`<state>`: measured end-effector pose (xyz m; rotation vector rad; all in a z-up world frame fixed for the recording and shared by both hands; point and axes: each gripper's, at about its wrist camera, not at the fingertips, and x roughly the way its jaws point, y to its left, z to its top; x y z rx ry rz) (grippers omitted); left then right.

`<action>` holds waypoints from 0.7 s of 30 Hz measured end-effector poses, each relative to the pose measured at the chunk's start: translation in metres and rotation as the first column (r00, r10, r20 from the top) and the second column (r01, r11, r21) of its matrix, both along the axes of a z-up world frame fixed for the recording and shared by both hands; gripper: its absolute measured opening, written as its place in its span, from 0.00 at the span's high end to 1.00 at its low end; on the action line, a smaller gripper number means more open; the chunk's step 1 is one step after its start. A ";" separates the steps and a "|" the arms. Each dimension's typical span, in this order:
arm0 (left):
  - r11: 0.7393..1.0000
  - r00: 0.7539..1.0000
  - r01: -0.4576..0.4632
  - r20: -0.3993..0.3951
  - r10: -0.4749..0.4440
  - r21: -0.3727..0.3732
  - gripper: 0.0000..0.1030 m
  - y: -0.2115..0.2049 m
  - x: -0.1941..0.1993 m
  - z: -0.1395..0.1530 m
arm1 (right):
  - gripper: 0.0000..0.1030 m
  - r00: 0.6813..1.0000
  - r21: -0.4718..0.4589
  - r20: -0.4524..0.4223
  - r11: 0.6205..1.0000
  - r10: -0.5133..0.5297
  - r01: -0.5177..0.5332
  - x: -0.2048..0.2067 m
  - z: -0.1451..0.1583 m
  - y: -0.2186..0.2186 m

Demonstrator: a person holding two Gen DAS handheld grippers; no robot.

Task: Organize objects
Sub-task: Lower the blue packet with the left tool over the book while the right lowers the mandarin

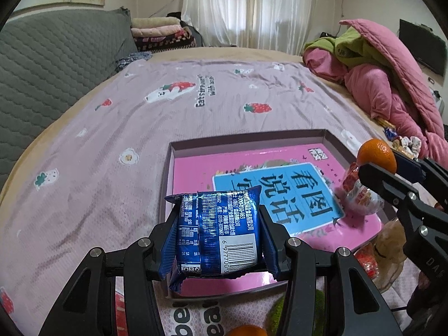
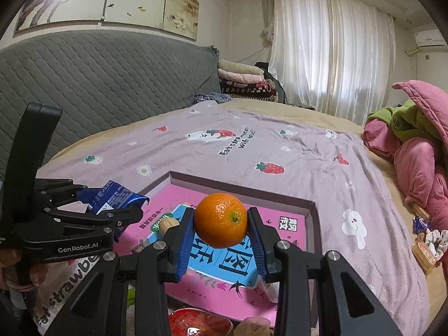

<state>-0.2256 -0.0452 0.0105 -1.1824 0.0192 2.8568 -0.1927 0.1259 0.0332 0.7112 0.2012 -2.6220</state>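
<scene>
My left gripper [image 1: 219, 224] is shut on a blue foil snack packet [image 1: 217, 229] and holds it over the near left part of a shallow box [image 1: 168, 173] with a pink book [image 1: 196, 173] in it. My right gripper [image 2: 221, 221] is shut on an orange [image 2: 221, 219] above the same box [image 2: 313, 212]. In the left wrist view the orange [image 1: 376, 154] and the right gripper [image 1: 392, 173] hang over the box's right edge. In the right wrist view the left gripper [image 2: 112, 215] with the packet [image 2: 112, 197] is at the left.
The box lies on a bed with a lilac strawberry sheet [image 1: 112, 140]. A wrapped snack [image 1: 361, 196] lies on the book's right side. A red bag [image 2: 196, 322], another orange [image 1: 246, 330] and small snacks [image 2: 425, 240] lie near the box. Pink and green quilts [image 1: 378, 78] are piled at the right.
</scene>
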 end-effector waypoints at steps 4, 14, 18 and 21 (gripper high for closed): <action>1.000 1.000 0.001 0.015 -0.001 -0.012 0.49 0.002 -0.002 -0.006 | 0.63 1.000 0.005 0.023 1.000 -0.006 0.006 -0.003 -0.005 0.000; 0.999 0.999 -0.006 0.053 0.008 -0.034 0.49 0.002 -0.005 -0.020 | 0.63 0.997 0.026 0.074 1.000 -0.014 0.013 -0.007 -0.018 -0.002; 0.999 0.998 -0.003 0.066 0.006 -0.037 0.49 0.003 -0.006 -0.025 | 0.63 0.996 0.031 0.091 0.999 -0.015 0.012 -0.008 -0.022 -0.001; 0.999 0.997 -0.003 0.074 0.006 -0.039 0.49 0.003 -0.006 -0.028 | 0.63 0.995 0.030 0.102 1.000 -0.010 0.006 -0.008 -0.024 -0.002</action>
